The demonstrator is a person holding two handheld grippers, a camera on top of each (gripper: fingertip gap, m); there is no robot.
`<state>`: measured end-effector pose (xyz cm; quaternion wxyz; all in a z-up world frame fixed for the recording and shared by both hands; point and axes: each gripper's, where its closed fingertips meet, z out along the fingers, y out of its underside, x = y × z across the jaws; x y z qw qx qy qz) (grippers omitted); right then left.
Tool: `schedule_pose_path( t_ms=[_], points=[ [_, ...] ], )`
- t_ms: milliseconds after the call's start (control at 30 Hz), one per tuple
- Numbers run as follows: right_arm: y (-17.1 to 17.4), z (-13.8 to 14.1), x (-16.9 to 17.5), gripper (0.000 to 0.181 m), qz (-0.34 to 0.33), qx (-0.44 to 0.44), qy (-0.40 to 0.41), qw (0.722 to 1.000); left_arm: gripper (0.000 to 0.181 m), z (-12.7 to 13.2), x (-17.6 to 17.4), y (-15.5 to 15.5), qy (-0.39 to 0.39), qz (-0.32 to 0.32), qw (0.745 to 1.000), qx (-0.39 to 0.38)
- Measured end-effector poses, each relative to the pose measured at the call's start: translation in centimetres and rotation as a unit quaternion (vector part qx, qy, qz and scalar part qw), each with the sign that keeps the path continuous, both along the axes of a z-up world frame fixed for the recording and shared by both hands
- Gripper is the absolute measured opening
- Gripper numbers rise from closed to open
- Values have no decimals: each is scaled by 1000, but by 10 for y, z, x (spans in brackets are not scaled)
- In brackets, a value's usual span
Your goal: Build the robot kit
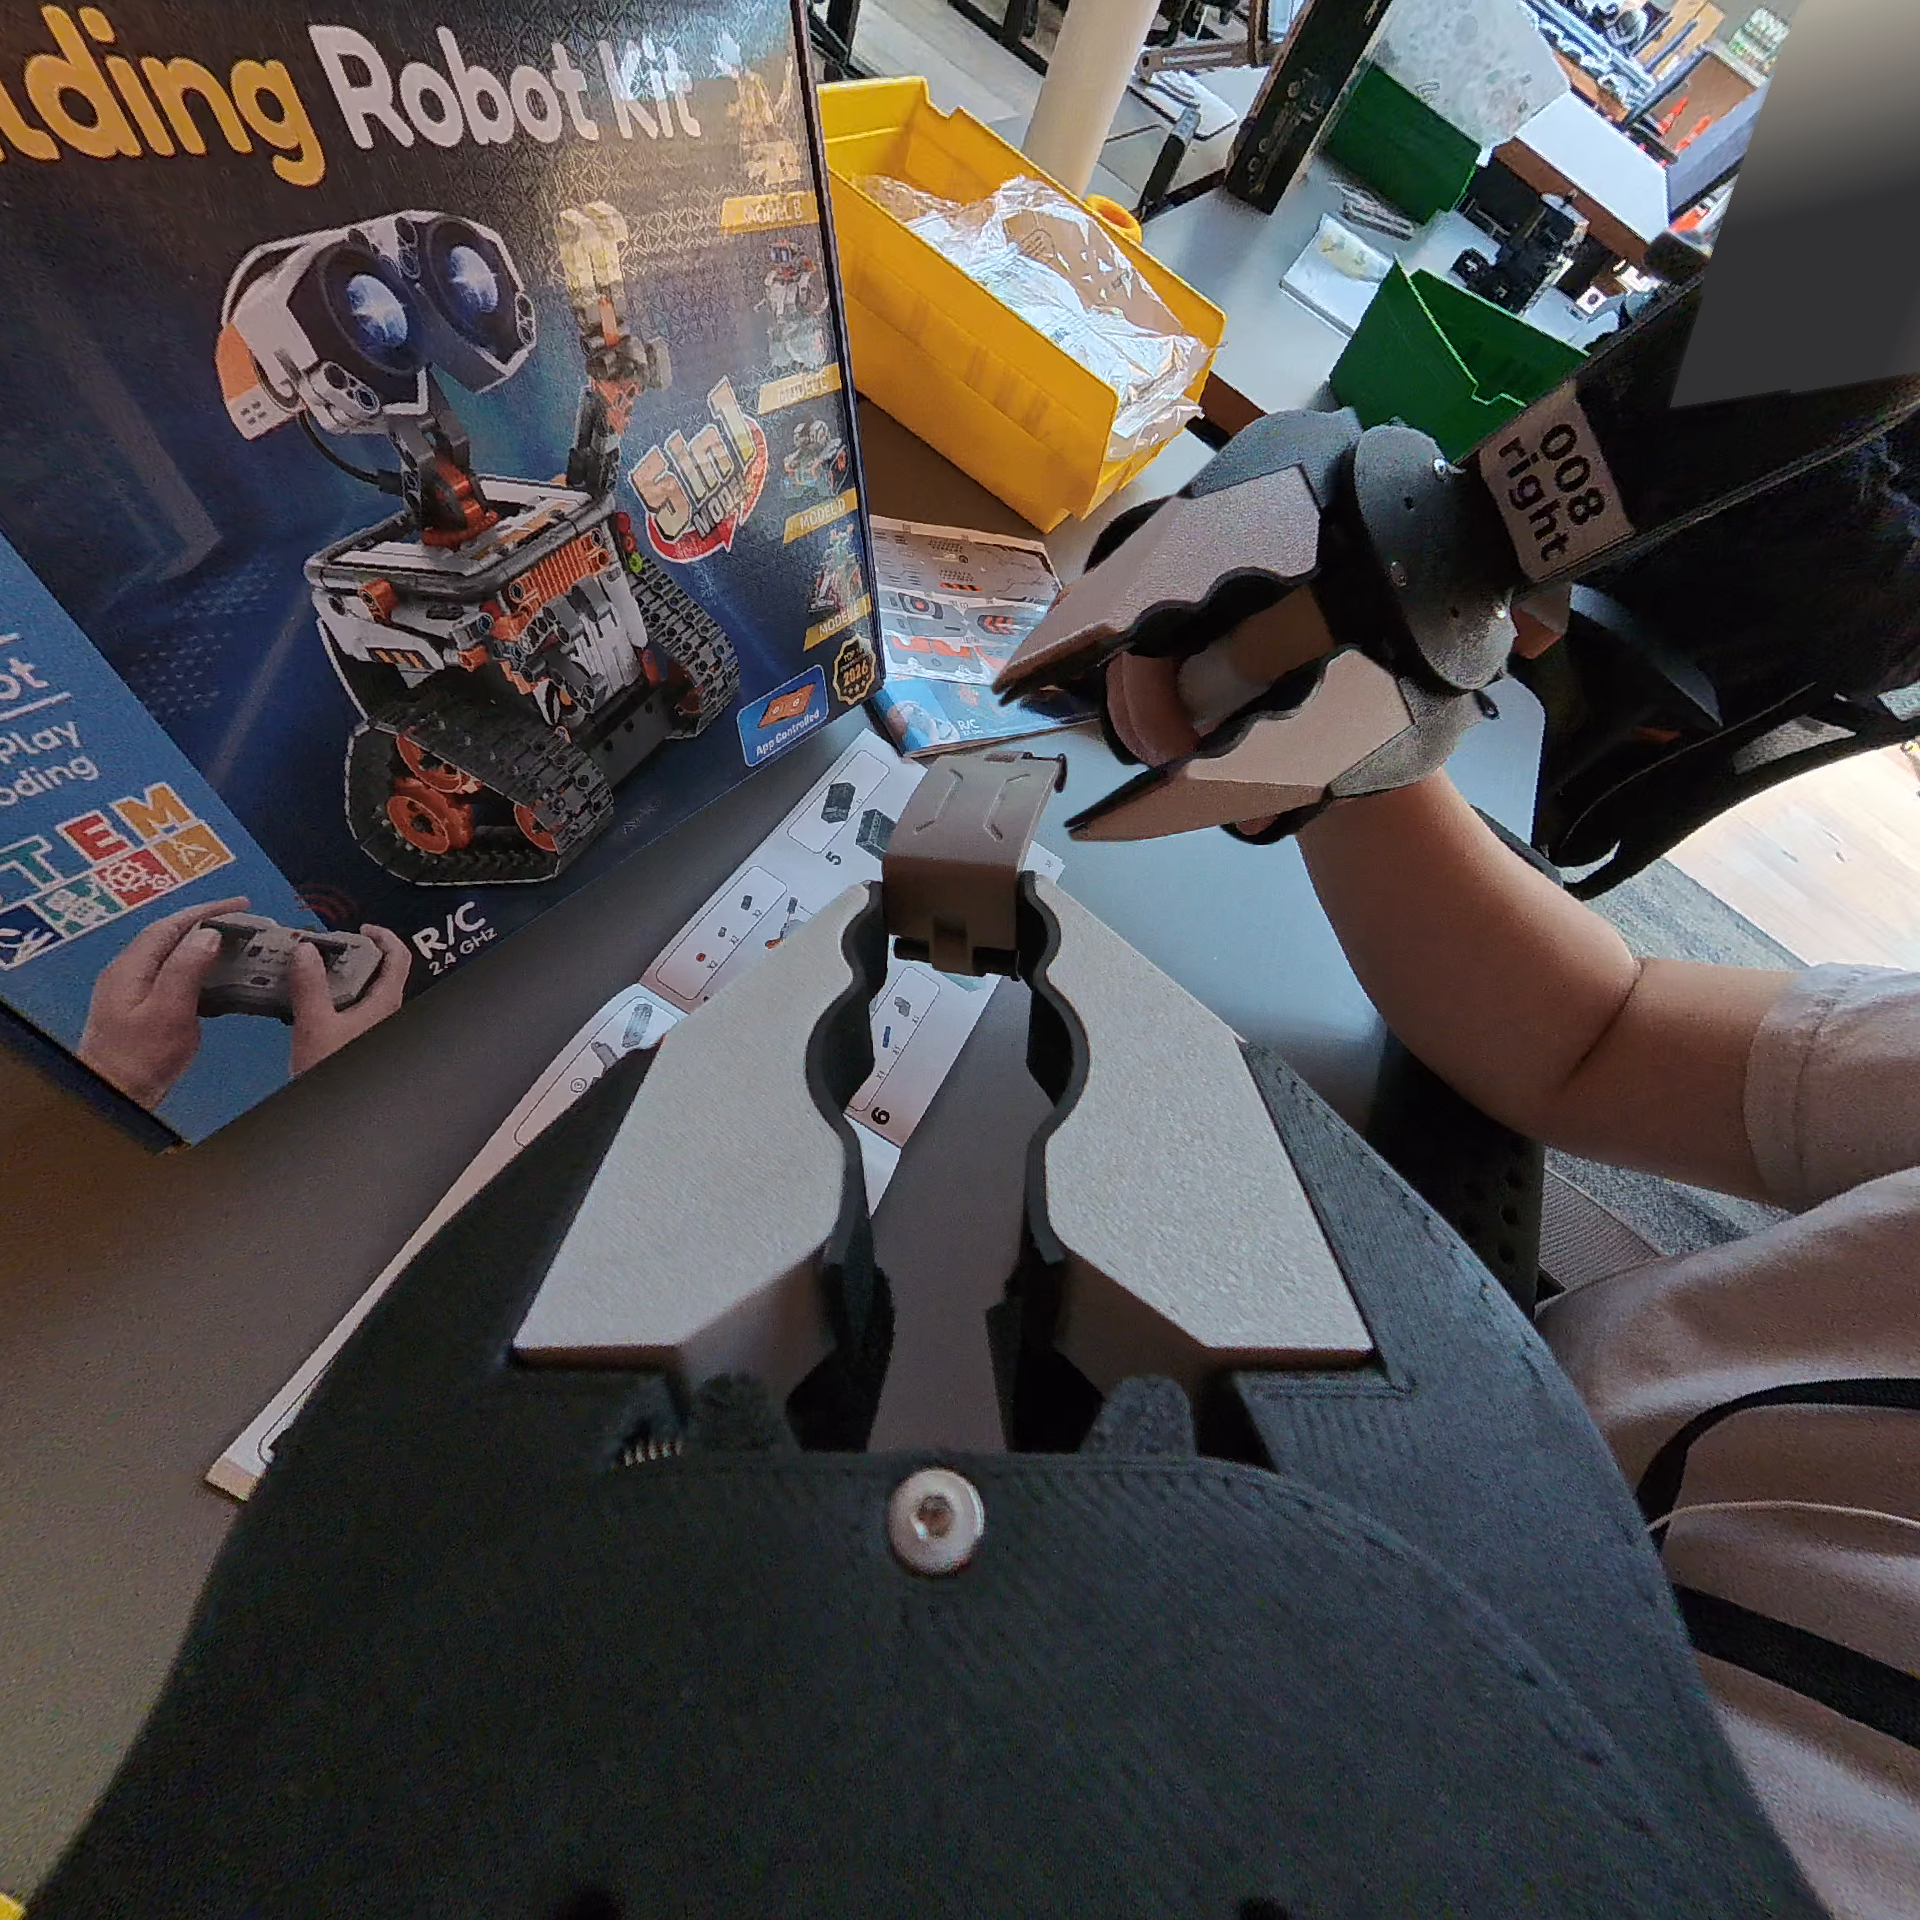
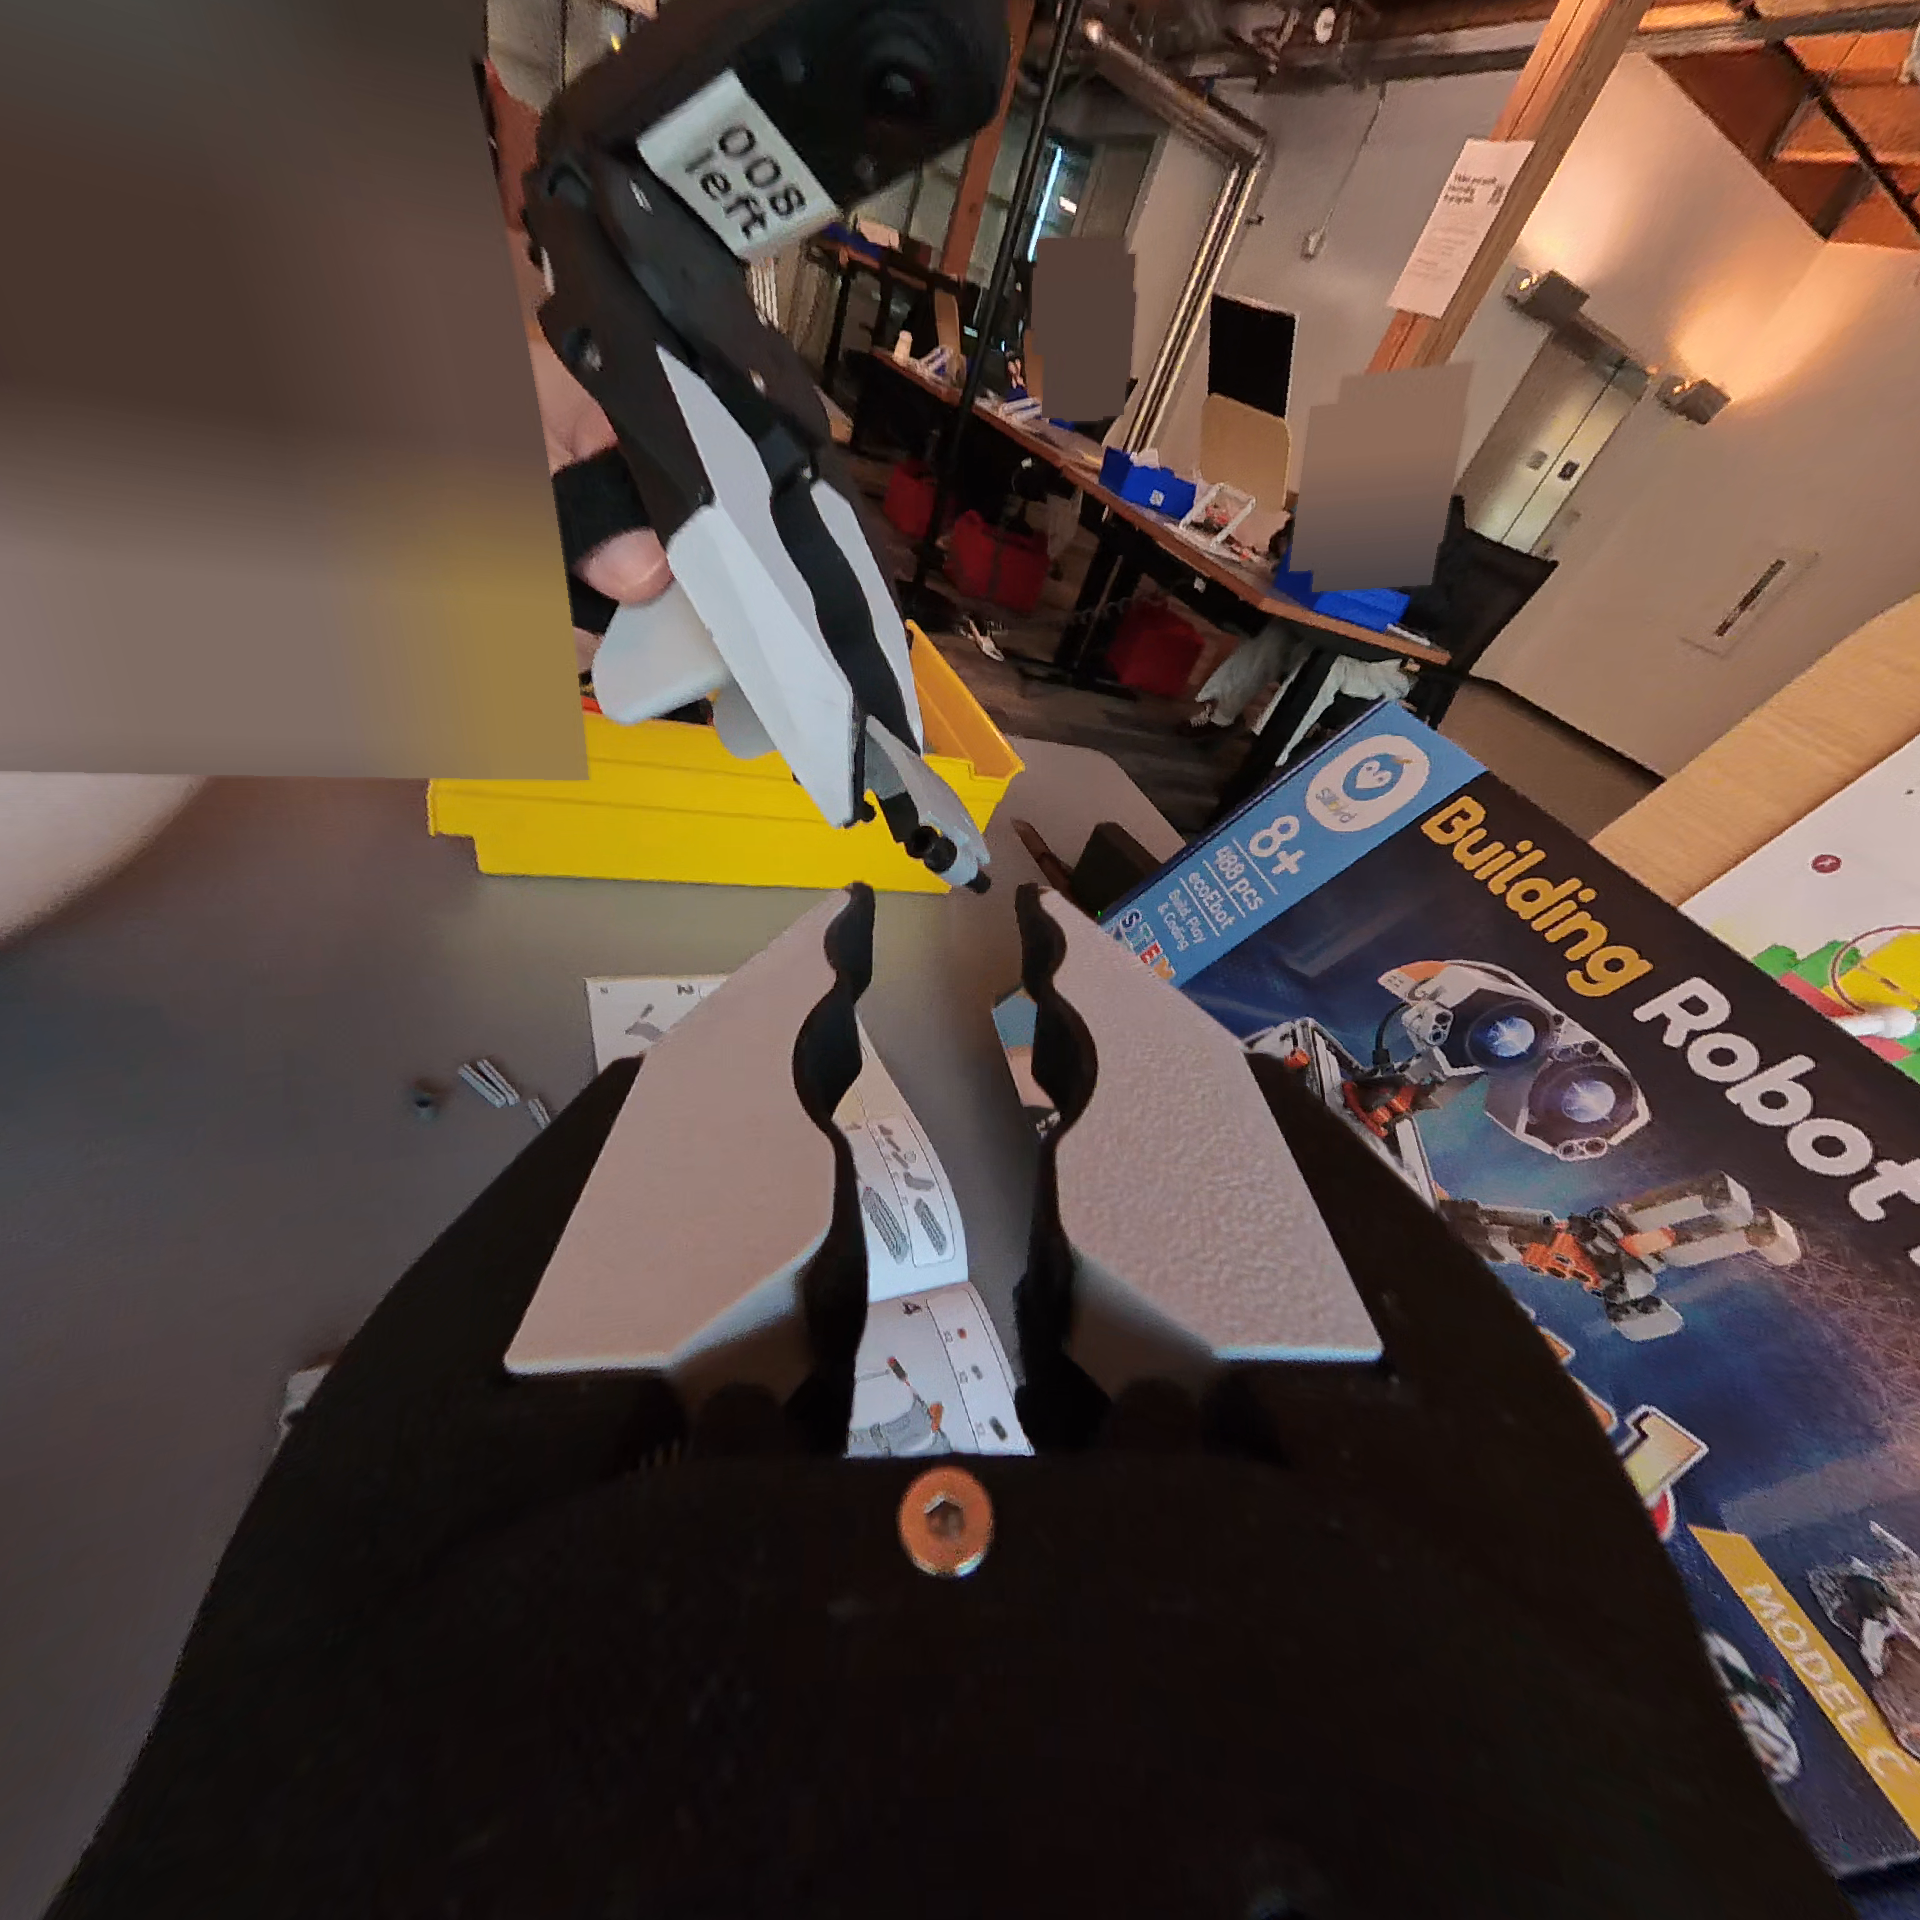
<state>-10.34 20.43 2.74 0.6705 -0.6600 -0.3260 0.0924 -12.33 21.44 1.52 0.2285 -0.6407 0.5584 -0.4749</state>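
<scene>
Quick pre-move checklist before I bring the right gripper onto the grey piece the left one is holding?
1. Left gripper shut on grey piece: ok, pinched at the fingertips.
2. Right gripper open: ok, jaws spread, nothing between them.
3. Right gripper lined up with the piece: ok, fingertips right beside its top end.
4. Grip firmness: cannot tell.
5. Space below: not ok, instruction sheet lies directly underneath on the table.
6. Boxed kit stands apart from both grippers: ok.
</scene>
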Motion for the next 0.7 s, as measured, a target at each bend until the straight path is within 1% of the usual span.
schedule_pose_path(
  t_ms=[100,267,333,400,533,633,700],
  points=[
    [-2,8,-4,25,9,8,23,1000,23,-1,0,-1,2,-4,1000,1],
    [-8,9,-11,27,68,-43,107,991,23,0,-2,-8,7,-20,999,27],
    [-10,9,-12,27,85,-58,126,987,23,1,-3,-13,6,-32,999,37],
    [-10,10,-10,27,89,-57,138,985,23,2,-4,-19,5,-46,998,41],
    [-11,8,-12,21,97,-69,139,983,23,1,-4,-19,12,-46,998,50],
    [-11,8,-14,22,96,-65,133,984,23,-1,-5,-21,15,-50,997,48],
    [-12,12,-16,27,102,-61,142,983,23,1,-4,-22,13,-52,997,48]
  ],
)
